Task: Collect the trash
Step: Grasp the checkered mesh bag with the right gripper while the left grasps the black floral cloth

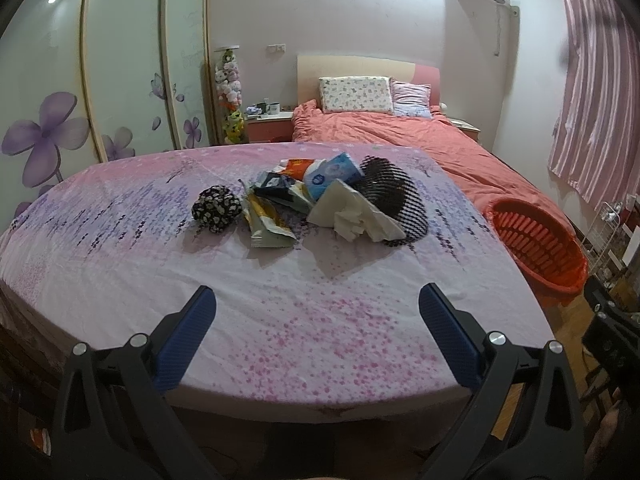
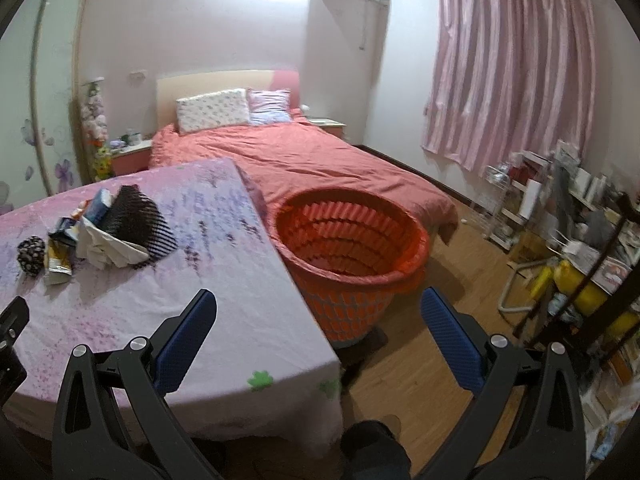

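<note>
A pile of trash lies mid-table on the pink flowered cloth (image 1: 280, 320): a black-and-white crumpled ball (image 1: 216, 208), a gold snack wrapper (image 1: 266, 222), crumpled white tissue paper (image 1: 354, 216), a black mesh net (image 1: 394, 196) and a blue-white tissue pack (image 1: 330, 172). The pile also shows in the right wrist view (image 2: 108, 232). An orange slatted basket (image 2: 348, 252) stands on the floor at the table's right edge; it also shows in the left wrist view (image 1: 536, 244). My left gripper (image 1: 316, 340) is open and empty, over the table's near part. My right gripper (image 2: 318, 344) is open and empty, above the table's near right corner.
A bed with a coral quilt (image 2: 312, 160) stands behind the table. A wardrobe with purple flowers (image 1: 52, 132) is on the left. Pink curtains (image 2: 508, 68) and cluttered shelves (image 2: 580, 240) are on the right. Wood floor (image 2: 440, 360) lies beside the basket.
</note>
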### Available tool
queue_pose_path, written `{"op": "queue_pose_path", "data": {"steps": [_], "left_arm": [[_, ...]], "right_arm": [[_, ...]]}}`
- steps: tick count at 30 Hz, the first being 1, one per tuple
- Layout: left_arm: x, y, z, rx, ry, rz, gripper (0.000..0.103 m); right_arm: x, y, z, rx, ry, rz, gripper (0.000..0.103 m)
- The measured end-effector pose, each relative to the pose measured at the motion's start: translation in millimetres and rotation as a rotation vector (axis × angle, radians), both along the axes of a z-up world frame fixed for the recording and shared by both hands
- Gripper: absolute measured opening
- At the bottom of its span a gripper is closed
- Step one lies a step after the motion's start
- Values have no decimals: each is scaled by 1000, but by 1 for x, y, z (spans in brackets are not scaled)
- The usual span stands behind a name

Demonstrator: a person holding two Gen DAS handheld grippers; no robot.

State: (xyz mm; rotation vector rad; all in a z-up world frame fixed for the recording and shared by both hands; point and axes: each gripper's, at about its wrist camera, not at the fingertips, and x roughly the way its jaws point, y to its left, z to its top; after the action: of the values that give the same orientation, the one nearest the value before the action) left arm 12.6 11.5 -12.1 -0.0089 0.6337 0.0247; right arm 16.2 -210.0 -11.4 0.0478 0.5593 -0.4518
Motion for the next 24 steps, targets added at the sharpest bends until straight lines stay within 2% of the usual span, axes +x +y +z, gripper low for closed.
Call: {"op": "queue_pose_path", "data": {"steps": [6,15,16,18,20,24], "left_arm": [[24,40,-9,-50,54,62,99],[79,113,-25,-68,100,173,99],[84,118,-25,-71,97,172,99],[100,129,-27,-74,95,163,99],[115,138,-29,-73,92,161,98],[146,149,-35,-89,103,160,95]], "right_arm": [[33,10,-8,41,59,122,101],[81,28,-8,149,55,247,100],[89,31,-9,154,58,261,99],[109,38,-12,185,69,304,88],[128,43,-15,219,88,339,81],[156,55,-17,230,81,382,78]]}}
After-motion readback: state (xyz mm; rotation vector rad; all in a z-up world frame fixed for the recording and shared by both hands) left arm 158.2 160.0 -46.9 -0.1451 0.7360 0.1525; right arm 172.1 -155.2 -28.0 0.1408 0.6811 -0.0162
